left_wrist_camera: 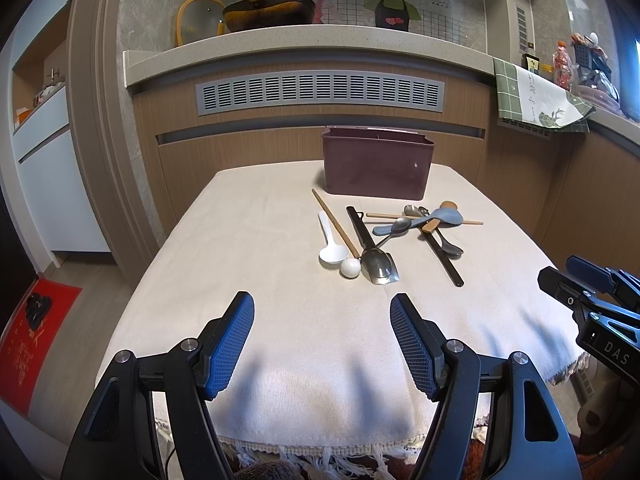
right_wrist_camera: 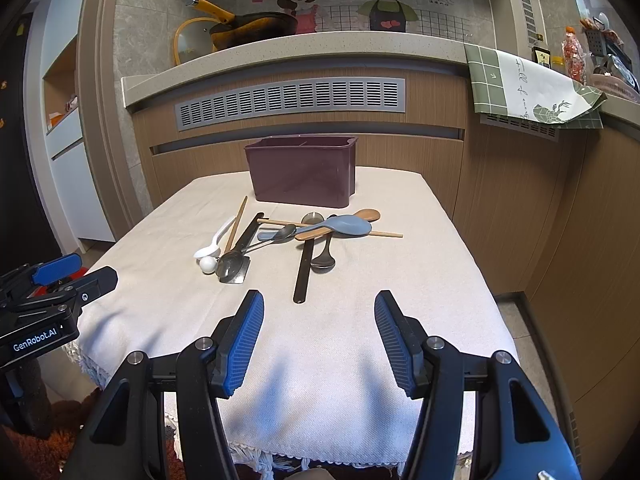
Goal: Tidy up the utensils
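A maroon utensil bin [left_wrist_camera: 378, 164] [right_wrist_camera: 304, 172] stands at the far side of the cloth-covered table [left_wrist_camera: 260, 240] [right_wrist_camera: 360, 280]. In front of it lie mixed utensils: a white plastic spoon [left_wrist_camera: 331, 246] [right_wrist_camera: 212, 245], a wooden stick with a white ball end [left_wrist_camera: 350, 268] [right_wrist_camera: 208, 265], a metal spoon on a black-handled spatula [left_wrist_camera: 378, 262] [right_wrist_camera: 234, 262], a blue-grey spoon [left_wrist_camera: 436, 218] [right_wrist_camera: 340, 226], a wooden spoon [right_wrist_camera: 340, 224] and a chopstick [right_wrist_camera: 384, 234]. My left gripper [left_wrist_camera: 322, 308] and right gripper [right_wrist_camera: 319, 306] are both open and empty, above the table's near part.
A kitchen counter [left_wrist_camera: 304, 44] with a pan and lid runs behind the table. A green checked towel [right_wrist_camera: 528, 88] hangs at the right. The right gripper's body shows at the right edge of the left wrist view [left_wrist_camera: 592, 304]. A red mat [left_wrist_camera: 28, 340] lies on the floor at the left.
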